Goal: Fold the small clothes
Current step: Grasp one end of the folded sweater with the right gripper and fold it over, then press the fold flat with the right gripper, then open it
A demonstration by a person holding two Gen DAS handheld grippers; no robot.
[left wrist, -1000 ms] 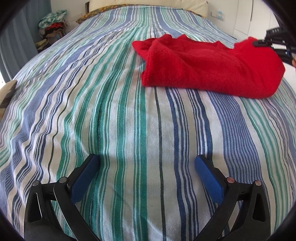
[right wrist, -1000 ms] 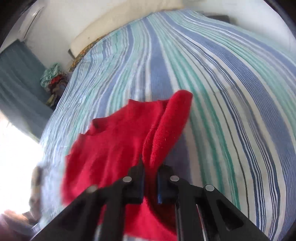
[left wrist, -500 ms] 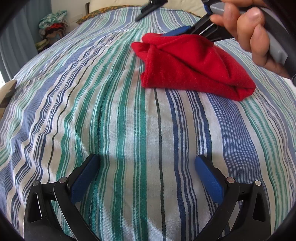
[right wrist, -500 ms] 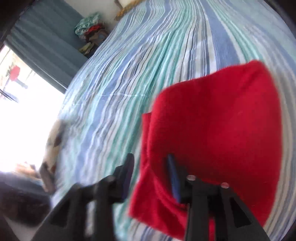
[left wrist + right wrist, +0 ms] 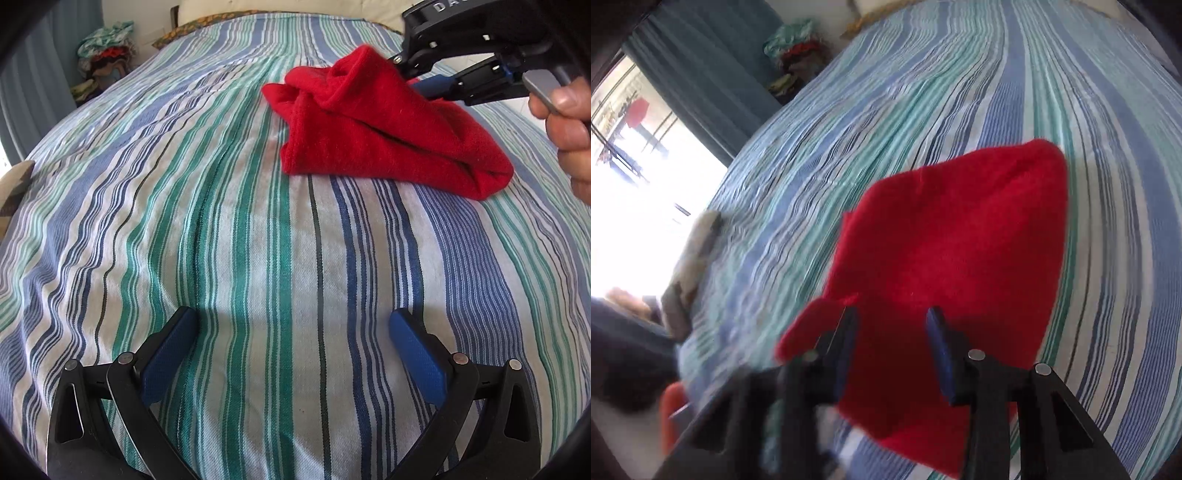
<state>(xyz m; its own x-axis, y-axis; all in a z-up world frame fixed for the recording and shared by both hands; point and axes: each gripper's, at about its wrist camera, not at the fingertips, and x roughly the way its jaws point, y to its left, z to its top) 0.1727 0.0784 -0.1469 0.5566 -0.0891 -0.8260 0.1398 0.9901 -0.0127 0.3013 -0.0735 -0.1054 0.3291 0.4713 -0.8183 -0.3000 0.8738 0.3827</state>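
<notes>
So going left to right in the left wrist view: the left tool (image 5: 291,339) sits low over the striped bedspread (image 5: 184,221) with its blue pads spread wide and nothing between them, just bare stripes. The red garment (image 5: 388,136) lies up and to the right of it, well apart, on the far right part of the bed. It's bunched into a rough folded wedge, long axis running from the upper left down to the lower right, with the fat rolled end at the lower right.

The right tool (image 5: 436,83) is the one that's actually on the job: it's right at the back edge of the garment, one blue finger poking out just beside the red cloth, with the person's hand (image 5: 565,125) on the grip. From its own camera, the right tool (image 5: 892,350) is partly open with the jaws closing, hanging over the near edge of the garment (image 5: 953,258). Red fabric shows in the gap but the pads don't look like they're pressing on it.

So the right hand is clearly nearer. My guess is any next grab or smoothing comes from that side.

Writing: only partial white letters on the right tool's body, looks like "DA", rest cut off.
</notes>
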